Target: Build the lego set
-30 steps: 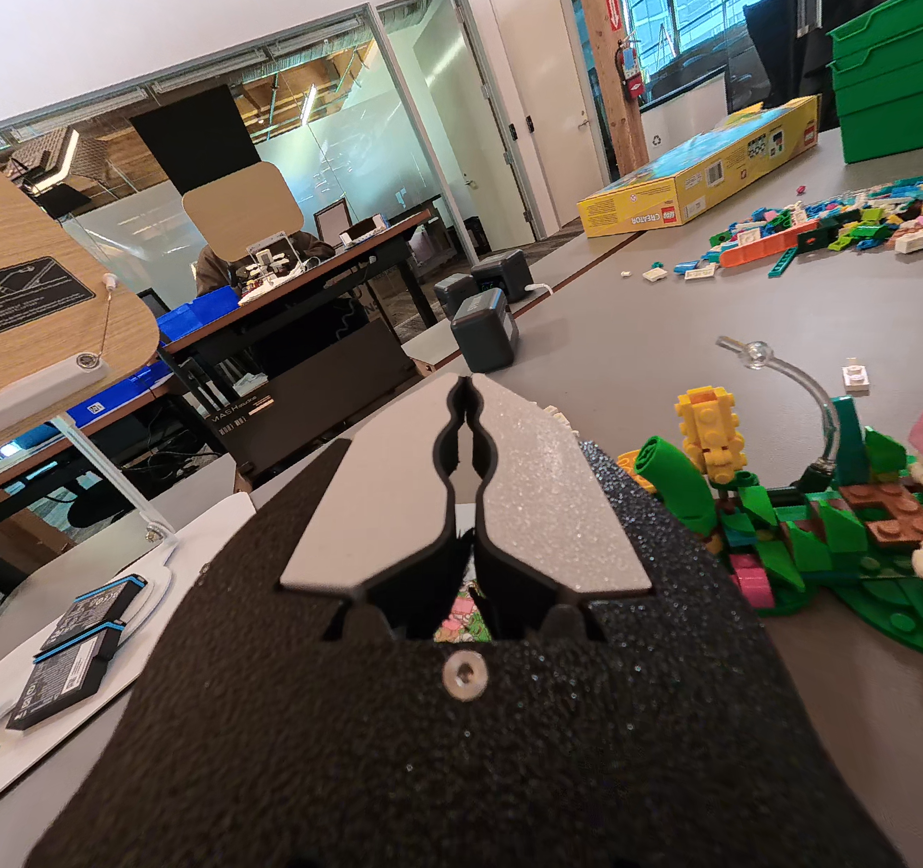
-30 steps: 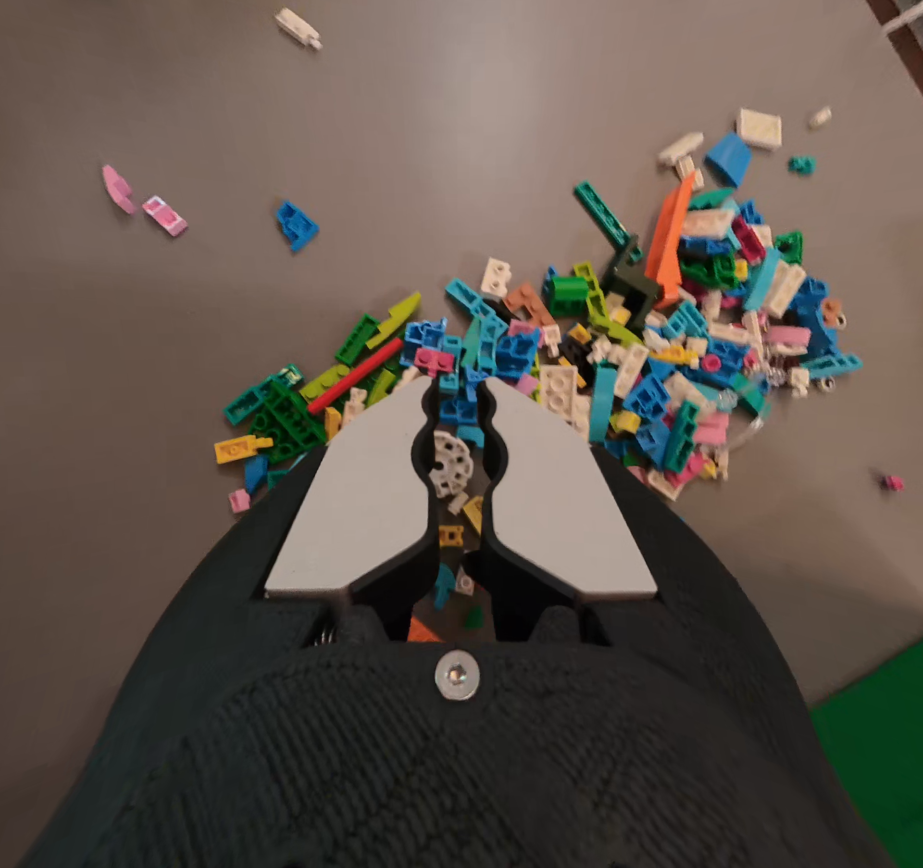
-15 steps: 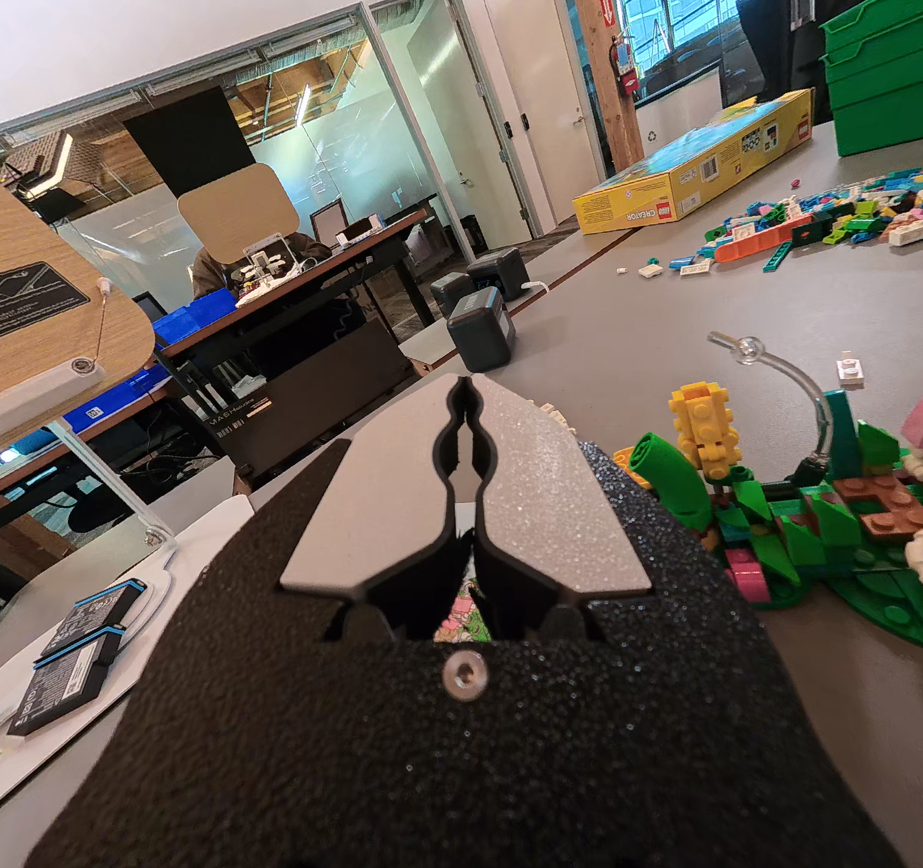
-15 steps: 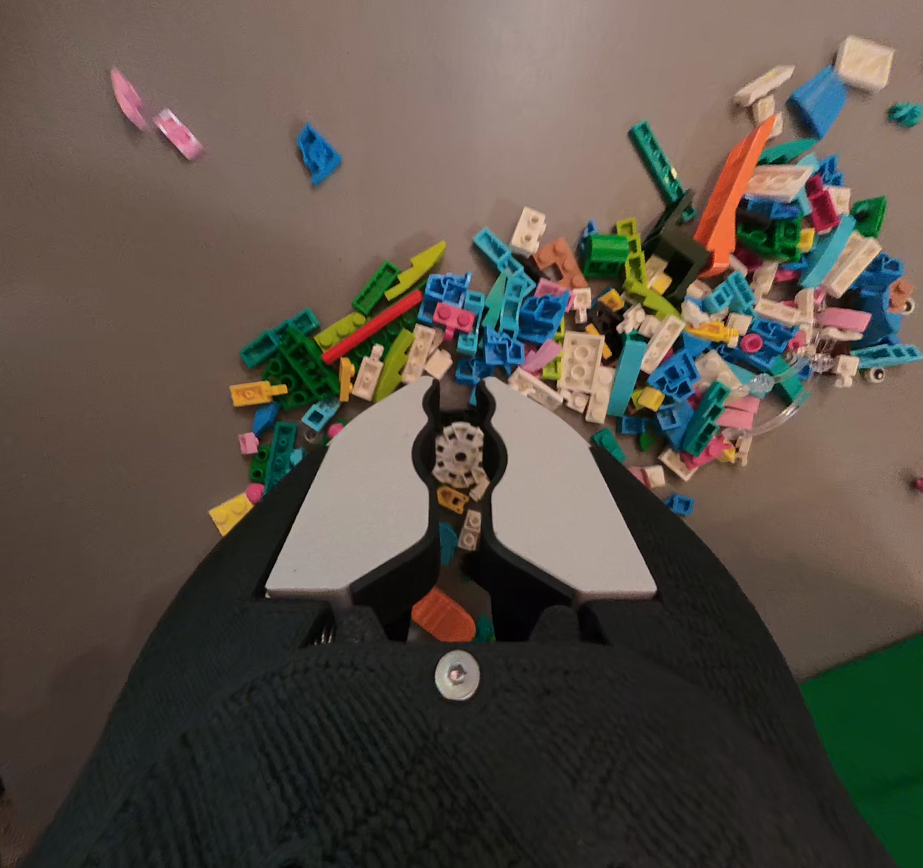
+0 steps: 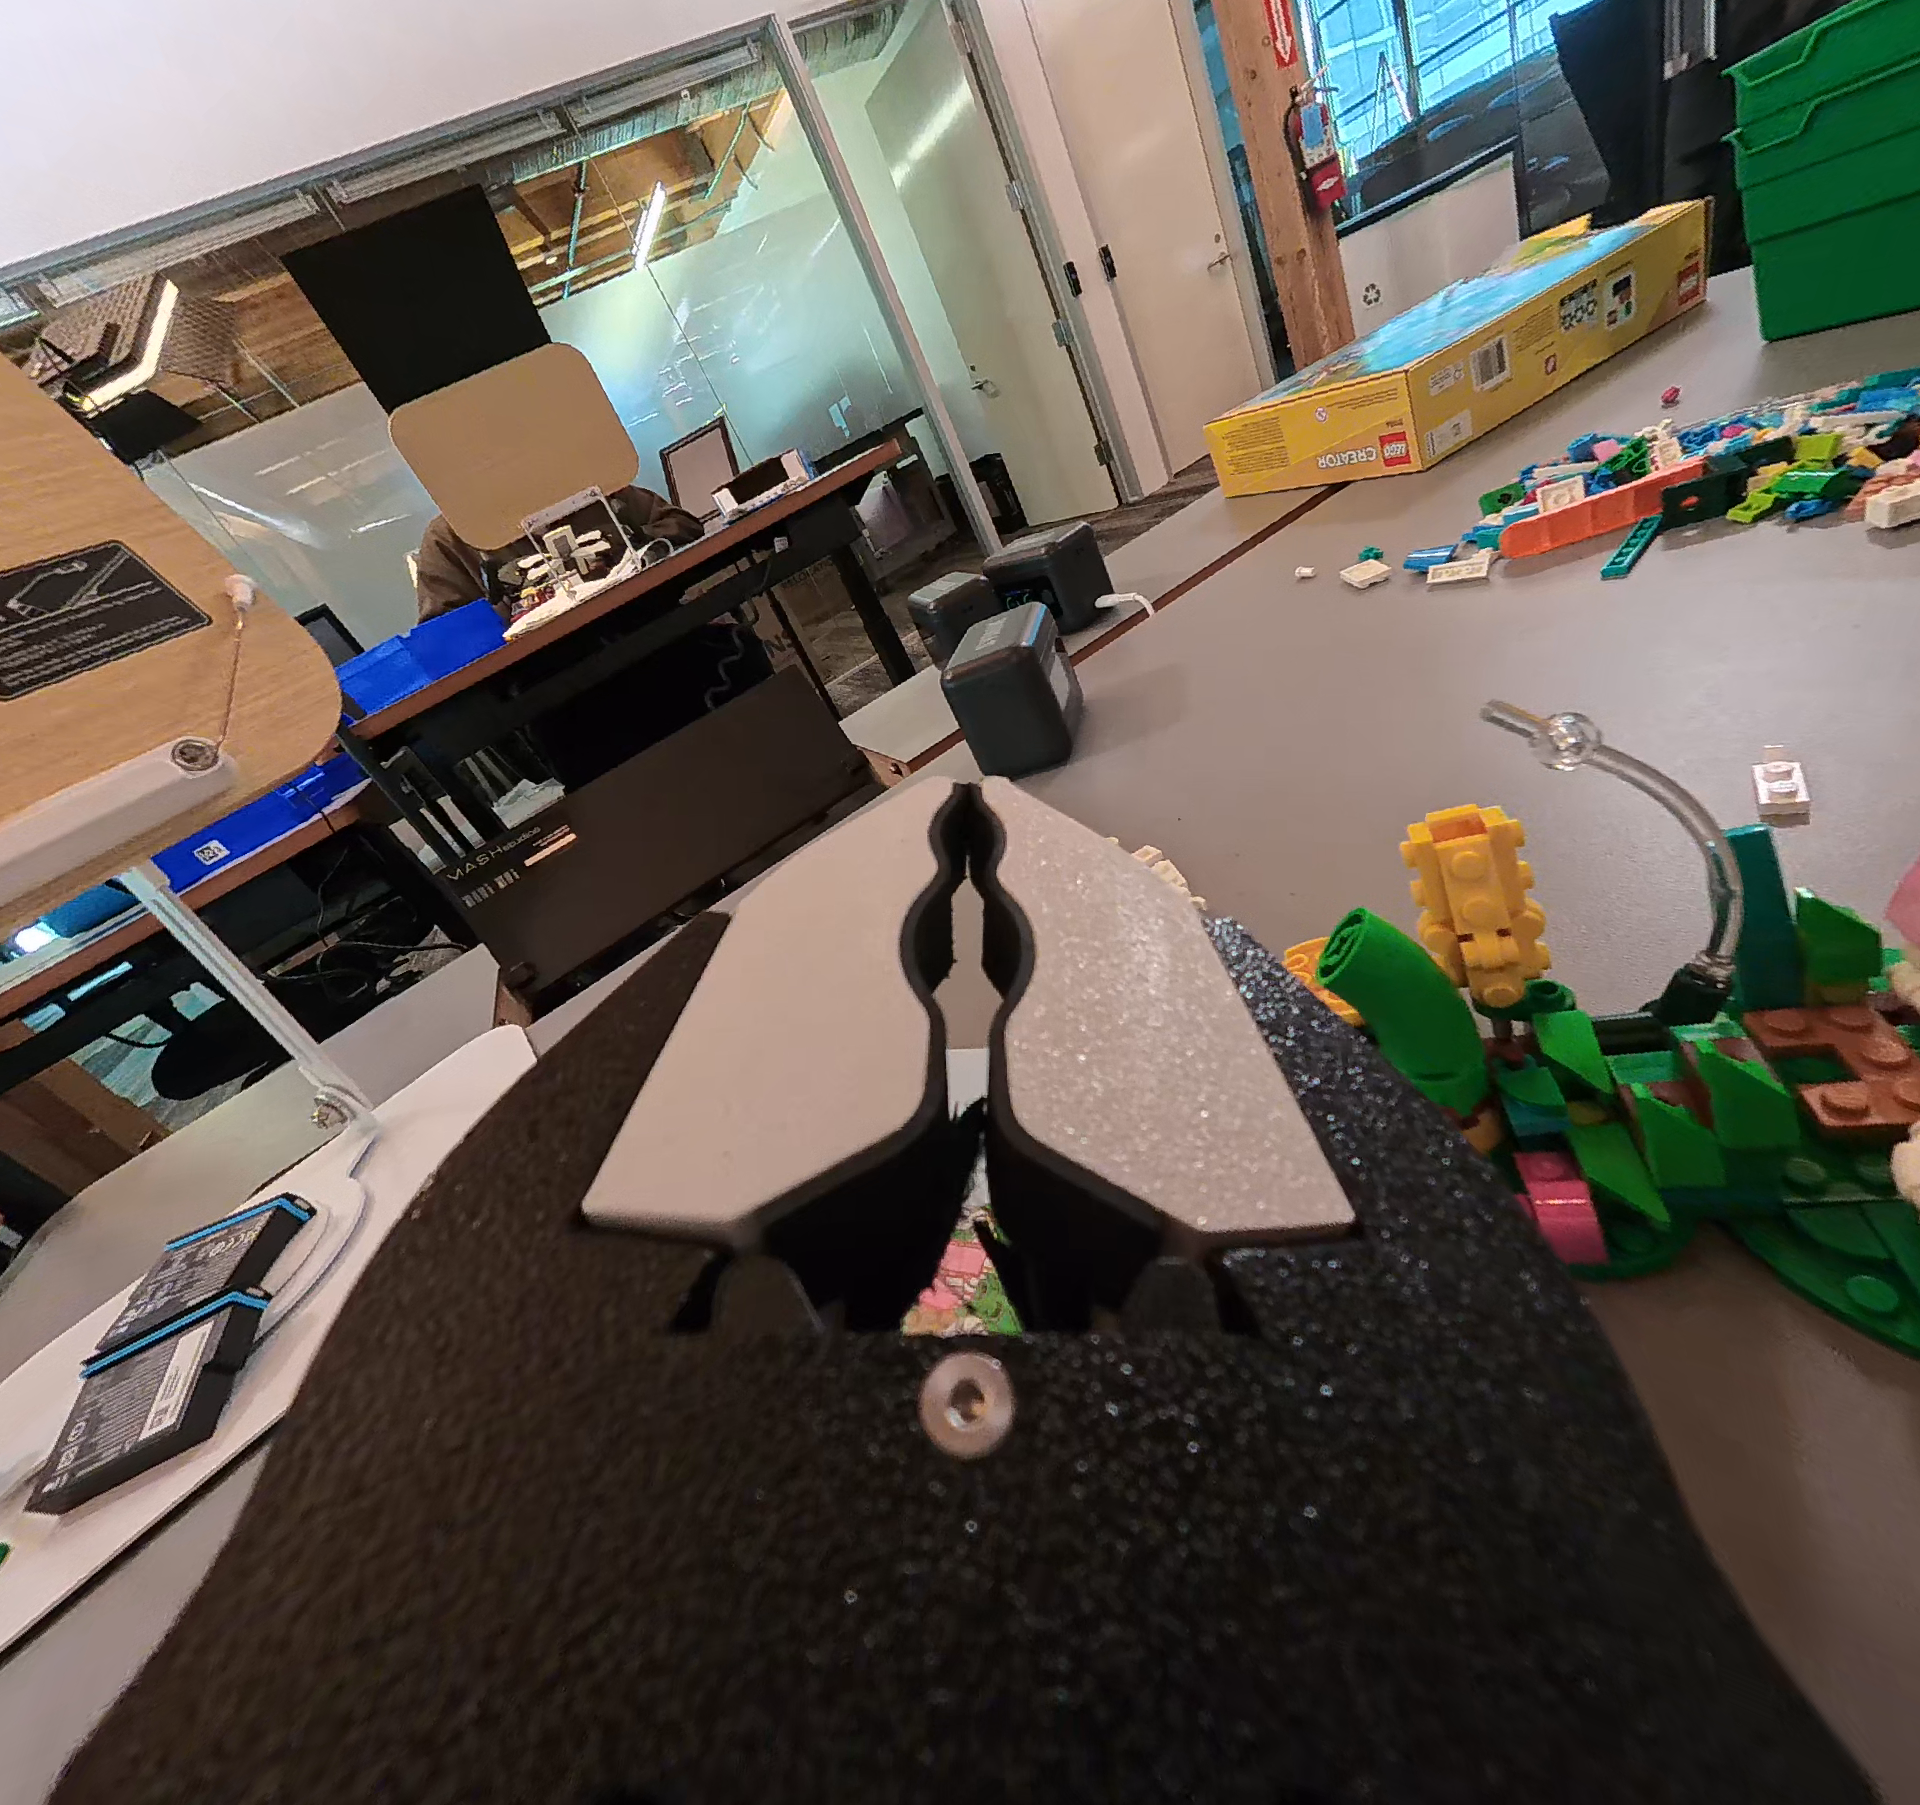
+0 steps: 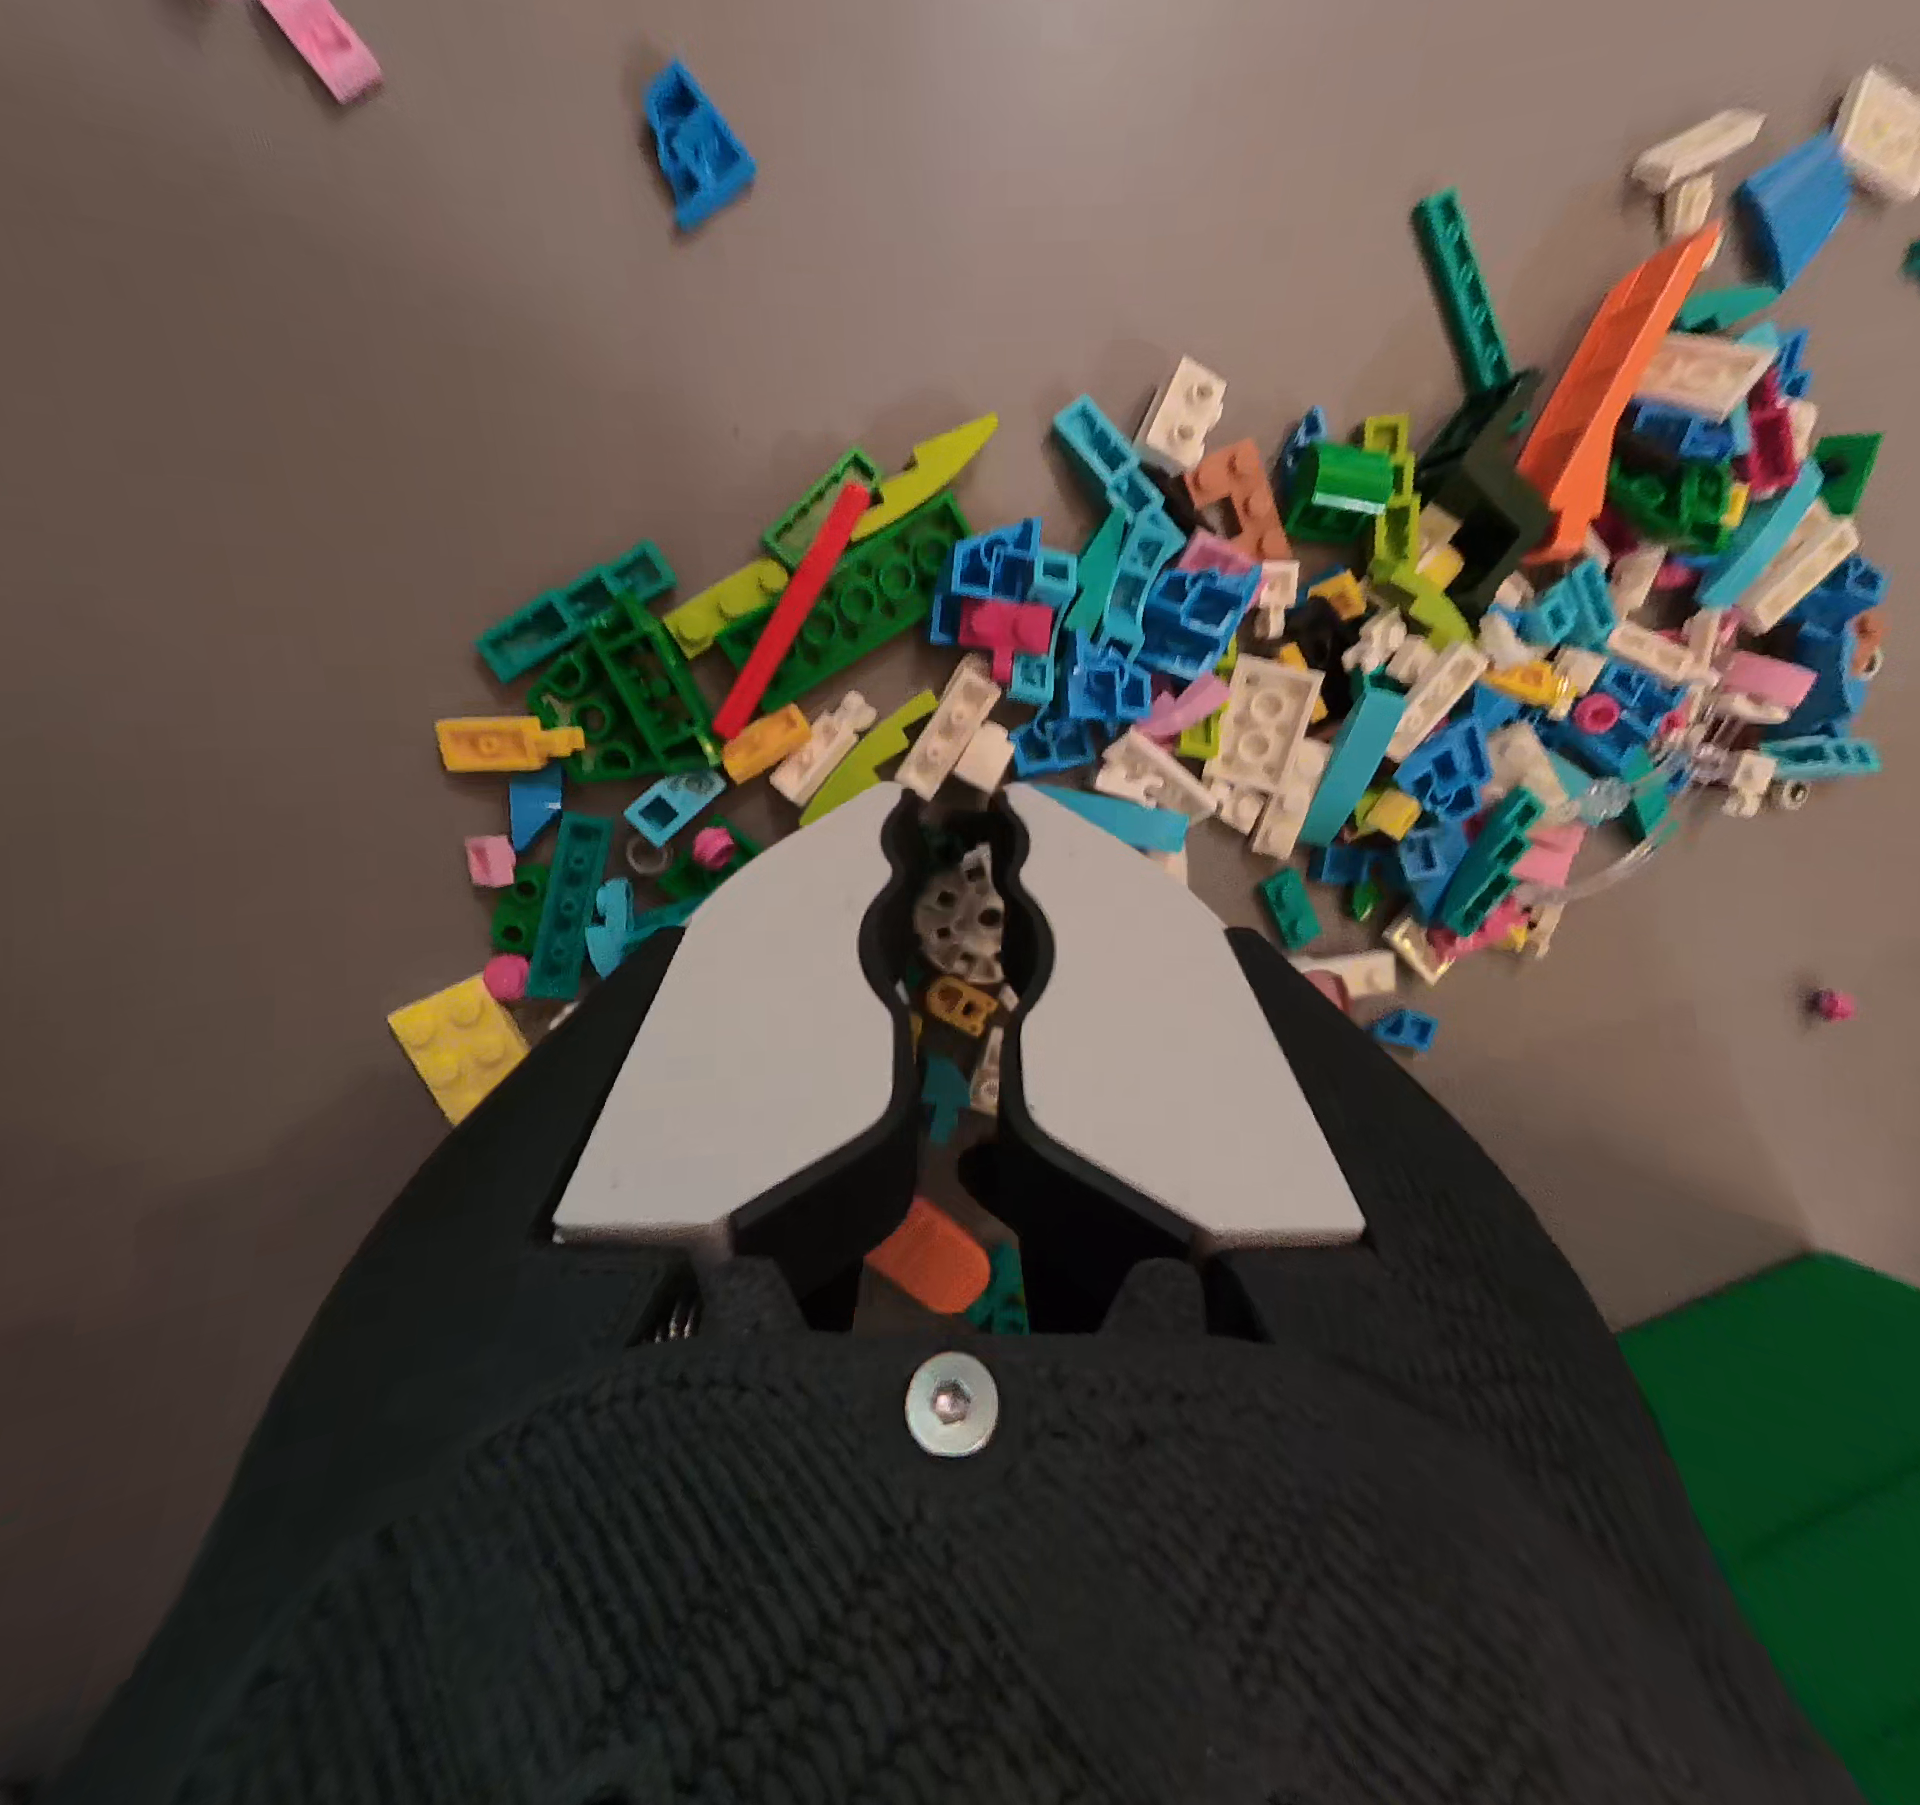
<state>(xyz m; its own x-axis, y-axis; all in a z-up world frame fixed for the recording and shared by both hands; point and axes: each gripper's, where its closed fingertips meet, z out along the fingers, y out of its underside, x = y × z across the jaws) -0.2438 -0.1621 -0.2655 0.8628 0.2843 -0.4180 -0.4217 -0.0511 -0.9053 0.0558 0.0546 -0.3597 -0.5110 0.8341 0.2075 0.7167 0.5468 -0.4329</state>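
A part-built lego model with green leaves, a yellow flower and a clear curved rod stands on the grey table to the right of my left gripper, which is shut and empty. A pile of loose coloured bricks lies under my right gripper, and it also shows far right in the left wrist view. The right jaws stand a narrow gap apart, low over the pile's near edge. A white round piece lies on the table and shows in that gap.
A yellow lego box and stacked green bins stand at the table's far side. Dark grey boxes sit at its far edge. Black packs lie on a white board at left. Pink pieces and a blue wedge lie apart from the pile. Across from one pair of fingers to the other is roughly 40 centimeters. It is some 9 centimeters from my left tips to the yellow flower.
My right gripper has come down closer to the brick pile, which now fills more of its view. The left gripper has barely shifted and stays shut.
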